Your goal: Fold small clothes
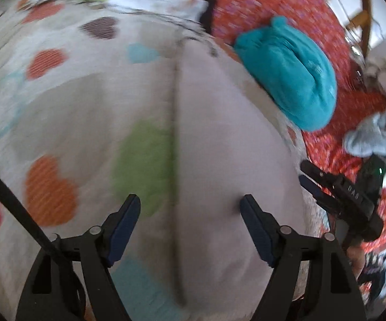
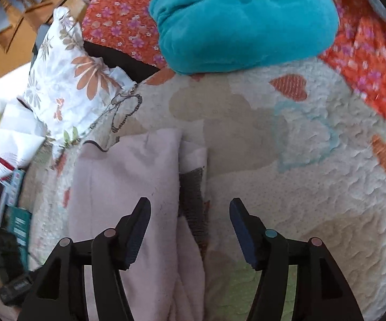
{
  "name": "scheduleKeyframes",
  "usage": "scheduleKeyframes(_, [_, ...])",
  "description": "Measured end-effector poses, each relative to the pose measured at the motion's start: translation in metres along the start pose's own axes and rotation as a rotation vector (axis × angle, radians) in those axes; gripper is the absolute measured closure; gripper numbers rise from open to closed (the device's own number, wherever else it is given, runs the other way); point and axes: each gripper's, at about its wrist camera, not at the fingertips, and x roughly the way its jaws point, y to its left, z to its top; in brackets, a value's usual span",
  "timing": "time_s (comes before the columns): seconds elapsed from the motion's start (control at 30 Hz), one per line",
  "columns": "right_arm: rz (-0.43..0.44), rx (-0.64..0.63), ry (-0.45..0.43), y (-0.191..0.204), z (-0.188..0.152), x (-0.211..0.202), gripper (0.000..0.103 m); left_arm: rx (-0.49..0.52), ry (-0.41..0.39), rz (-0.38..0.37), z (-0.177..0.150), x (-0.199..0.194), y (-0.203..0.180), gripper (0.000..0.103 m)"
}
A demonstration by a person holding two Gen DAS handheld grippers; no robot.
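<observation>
The pale pink garment [image 2: 128, 192] lies flat on the heart-patterned quilt [image 2: 313, 187], filling the lower left-centre of the right wrist view and the lower centre and right of the left wrist view [image 1: 227, 139], where a dark lengthwise crease runs up the middle. It looks thin, soft and light, likely to sag and slide on itself, so an outer edge or corner seems the best place to pinch. Both the left gripper [image 1: 190, 203] and the right gripper [image 2: 190, 208] hang over it spread wide, holding nothing.
</observation>
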Motion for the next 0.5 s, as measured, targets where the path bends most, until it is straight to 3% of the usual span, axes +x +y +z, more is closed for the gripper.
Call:
scheduleKeyframes(0.1, [0.086,0.067,0.030,-0.009,0.003,0.013,0.036,0.041,0.037,-0.025,0.006,0.019,-0.017,0.023])
scheduleKeyframes(0.2, [0.141,0.059,0.117,-0.004,0.003,0.039,0.036,0.033,0.100,-0.067,0.007,0.035,-0.021,0.024])
scheduleKeyframes(0.23, [0.126,0.036,0.150,0.000,0.002,0.053,0.036,0.043,0.113,-0.057,0.007,0.037,-0.024,0.027])
scheduleKeyframes(0.27, [0.118,0.028,0.166,0.002,0.001,0.061,0.036,0.054,0.115,-0.048,0.007,0.037,-0.026,0.040])
scheduleKeyframes(0.3, [0.110,0.028,0.158,0.005,0.001,0.065,0.049,0.063,0.118,-0.050,0.009,0.035,-0.027,0.057])
scheduleKeyframes(0.33, [0.132,0.044,0.158,0.008,0.003,0.065,0.073,0.059,0.116,-0.082,0.014,0.029,-0.027,0.062])
scheduleKeyframes(0.37, [0.195,0.079,0.170,0.012,0.006,0.065,0.072,0.044,0.103,-0.108,0.019,0.021,-0.026,0.065])
scheduleKeyframes(0.43, [0.240,0.047,0.127,0.030,0.010,0.053,0.073,0.014,0.062,-0.178,0.028,0.003,-0.023,0.066])
scheduleKeyframes(0.5, [0.279,0.011,0.111,0.044,0.011,0.047,0.073,0.021,0.016,-0.171,0.036,-0.011,-0.023,0.065])
